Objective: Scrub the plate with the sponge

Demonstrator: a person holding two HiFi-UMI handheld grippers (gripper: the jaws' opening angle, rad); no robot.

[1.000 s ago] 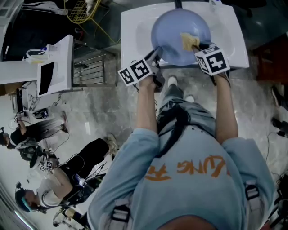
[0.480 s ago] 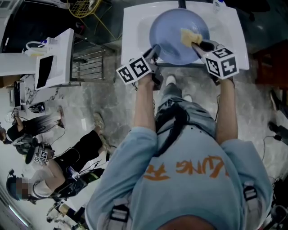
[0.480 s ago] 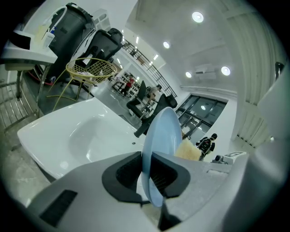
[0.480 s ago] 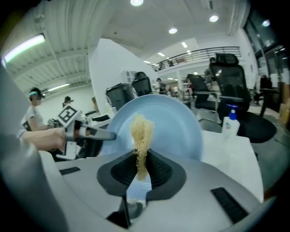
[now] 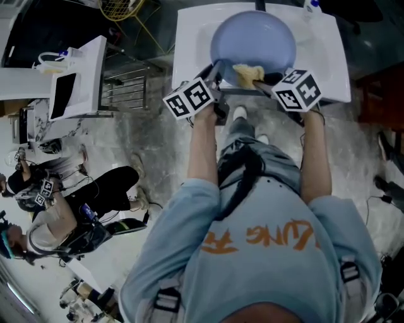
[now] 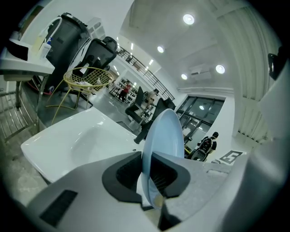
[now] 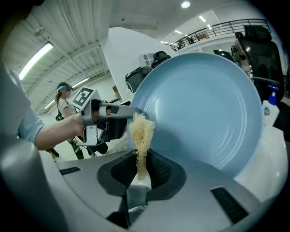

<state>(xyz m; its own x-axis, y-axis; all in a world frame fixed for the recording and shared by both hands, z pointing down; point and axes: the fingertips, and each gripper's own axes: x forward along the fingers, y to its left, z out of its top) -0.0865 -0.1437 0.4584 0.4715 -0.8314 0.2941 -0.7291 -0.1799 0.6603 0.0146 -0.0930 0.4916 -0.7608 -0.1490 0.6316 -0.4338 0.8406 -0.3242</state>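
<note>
A round pale blue plate (image 5: 254, 40) is held tilted over the white sink (image 5: 189, 44). My left gripper (image 5: 216, 69) is shut on the plate's near-left rim; in the left gripper view the plate (image 6: 165, 136) stands edge-on between the jaws. My right gripper (image 5: 268, 78) is shut on a yellow fibrous sponge (image 5: 247, 74), which lies against the plate's near edge. In the right gripper view the sponge (image 7: 141, 136) sticks up from the jaws and touches the plate's (image 7: 204, 108) face at its left side, close to the left gripper (image 7: 136, 112).
A tap (image 5: 260, 5) and a soap bottle (image 5: 312, 5) stand at the sink's far side. A white side table (image 5: 79, 79) and a metal rack (image 5: 126, 88) stand to the left. People (image 5: 57, 214) sit on the floor at lower left.
My right gripper has carried the sponge from the plate's right part leftwards and down to its near edge. The left gripper and the plate have barely moved.
</note>
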